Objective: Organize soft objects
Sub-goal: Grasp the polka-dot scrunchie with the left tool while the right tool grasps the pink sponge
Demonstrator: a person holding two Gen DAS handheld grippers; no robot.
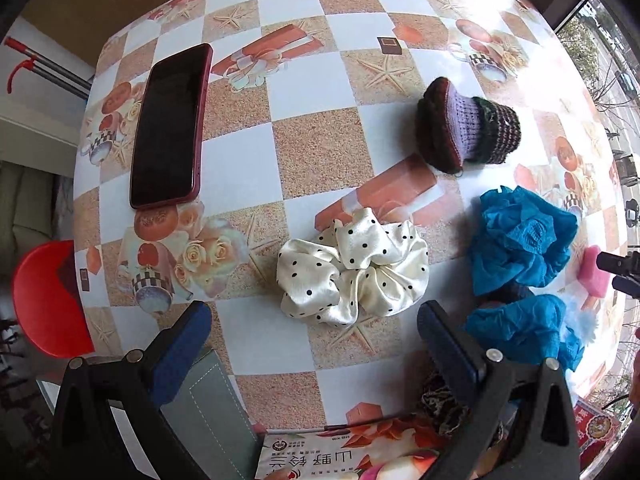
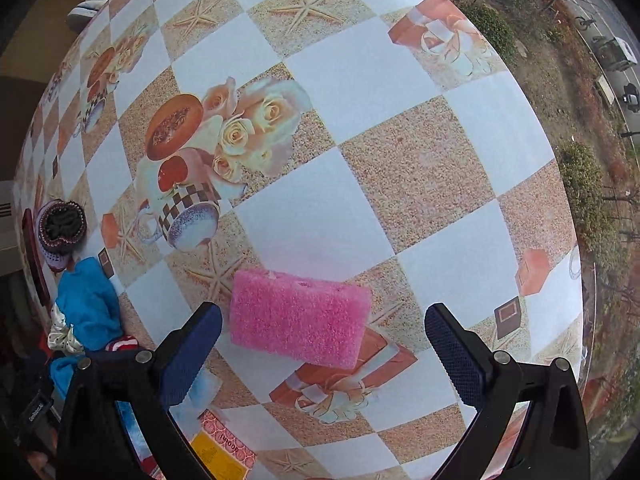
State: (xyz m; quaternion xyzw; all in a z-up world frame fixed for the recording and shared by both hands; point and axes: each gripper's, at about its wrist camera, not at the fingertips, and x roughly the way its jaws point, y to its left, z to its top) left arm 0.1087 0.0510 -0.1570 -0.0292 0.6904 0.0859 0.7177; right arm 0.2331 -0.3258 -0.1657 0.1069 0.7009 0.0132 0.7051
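Observation:
In the left wrist view my left gripper (image 1: 316,320) is open, just short of a cream polka-dot scrunchie (image 1: 352,268) that lies on the checkered tablecloth (image 1: 240,168). A knitted purple and brown piece (image 1: 468,124) lies beyond it. Crumpled blue cloths (image 1: 520,240) lie to the right, with the pink sponge (image 1: 596,276) at the far right. In the right wrist view my right gripper (image 2: 324,324) is open, with the pink sponge (image 2: 300,320) lying on the table between its fingertips, untouched. The blue cloth (image 2: 88,304) and the knitted piece (image 2: 60,228) show at the left.
A dark phone in a red case (image 1: 172,128) lies on the table at the left. A red stool (image 1: 44,300) stands beside the table. A printed packet (image 1: 352,456) and a grey pouch (image 1: 212,408) lie at the near edge. A yellow and red packet (image 2: 224,452) lies near my right gripper.

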